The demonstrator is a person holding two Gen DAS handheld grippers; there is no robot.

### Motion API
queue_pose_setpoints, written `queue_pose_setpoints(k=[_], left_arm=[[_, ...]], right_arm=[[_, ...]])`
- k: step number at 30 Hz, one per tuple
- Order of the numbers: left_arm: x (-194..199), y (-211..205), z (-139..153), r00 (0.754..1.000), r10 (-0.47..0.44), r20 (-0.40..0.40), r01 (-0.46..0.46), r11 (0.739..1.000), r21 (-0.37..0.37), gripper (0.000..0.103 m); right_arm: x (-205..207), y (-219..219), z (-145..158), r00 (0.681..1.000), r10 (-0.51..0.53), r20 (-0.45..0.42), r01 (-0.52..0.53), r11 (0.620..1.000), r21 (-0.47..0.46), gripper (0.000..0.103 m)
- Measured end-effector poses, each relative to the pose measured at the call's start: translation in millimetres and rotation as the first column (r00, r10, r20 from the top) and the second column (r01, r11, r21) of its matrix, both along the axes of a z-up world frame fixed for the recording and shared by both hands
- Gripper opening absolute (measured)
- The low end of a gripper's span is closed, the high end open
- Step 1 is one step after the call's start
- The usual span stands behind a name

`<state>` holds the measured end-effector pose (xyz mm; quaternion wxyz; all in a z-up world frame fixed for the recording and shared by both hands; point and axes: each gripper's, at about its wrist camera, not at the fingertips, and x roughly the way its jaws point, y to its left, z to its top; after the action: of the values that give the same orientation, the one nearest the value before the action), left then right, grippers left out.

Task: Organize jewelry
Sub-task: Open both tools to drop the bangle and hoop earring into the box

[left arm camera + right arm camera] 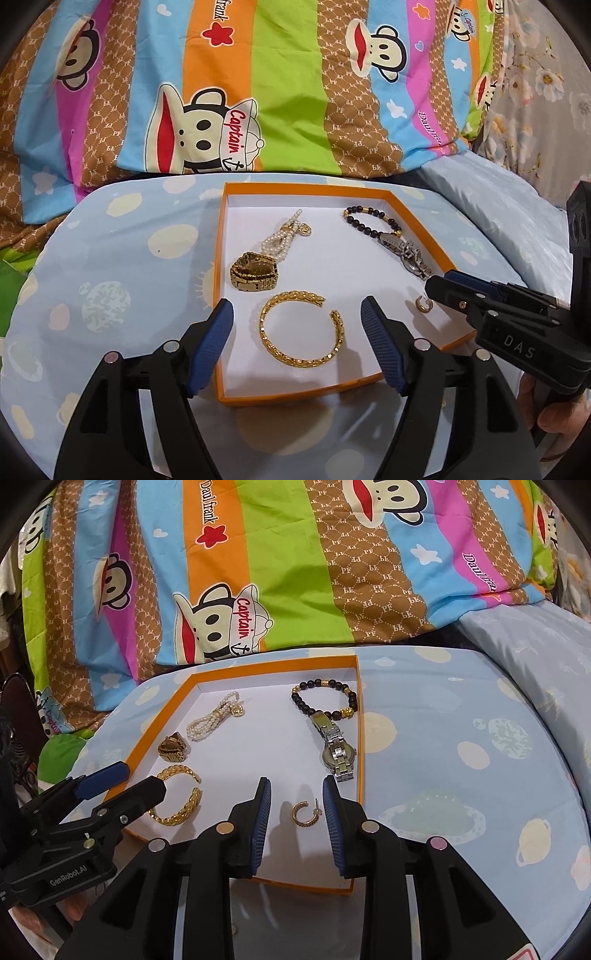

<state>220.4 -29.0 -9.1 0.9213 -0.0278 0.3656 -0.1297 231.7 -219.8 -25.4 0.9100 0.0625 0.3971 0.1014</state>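
An orange-walled, white-floored box lid (pixel 221 258) rests on a pale blue planet-print cushion (pixel 110 258), with a striped cartoon-monkey quilt (pixel 280 85) behind it. Six pieces of jewelry lie on the white floor. At the far left, a folded pearl strand (pixel 279 240) with a small gold charm; just in front of it, a gold watch (pixel 253 272) coiled on its band. At the far right, a dark beaded bracelet (pixel 371 221) with gold spacers, its near edge touching the band of a silver watch (pixel 337 751) that lies along the right wall. In the near half, an open gold chain-link bangle (pixel 301 328) lies flat, and a small gold hoop earring (pixel 304 813) lies to its right.

The left gripper (pixel 297 345) hovers over the bangle, jaws wide apart, blue pads clear of it on both sides. The right gripper (pixel 296 821) brackets the earring, jaws apart, neither pad touching it. Part of a hand (pixel 554 417) grips the right tool's handle.
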Motion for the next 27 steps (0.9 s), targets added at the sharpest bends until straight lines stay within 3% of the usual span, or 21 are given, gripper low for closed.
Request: queue_pose_setpoints(k=[2, 19, 27], left_arm=[[0, 1, 0, 1.000, 0.001, -0.004, -0.001, 1.000, -0.008, 0.069], [-11, 8, 8, 1.000, 0.008, 0.018, -0.008, 1.000, -0.007, 0.069], [-52, 48, 21, 0.998, 0.053, 0.043, -0.051, 0.998, -0.035, 0.069]], right_arm=[[-1, -1, 1, 1.000, -0.009, 0.007, 0.009, 1.000, -0.004, 0.039], [-8, -10, 10, 0.999, -0.029, 0.030, 0.028, 0.999, 0.016, 0.039], [-56, -11, 29, 0.998, -0.005, 0.062, 0.004, 1.000, 0.025, 0.039]])
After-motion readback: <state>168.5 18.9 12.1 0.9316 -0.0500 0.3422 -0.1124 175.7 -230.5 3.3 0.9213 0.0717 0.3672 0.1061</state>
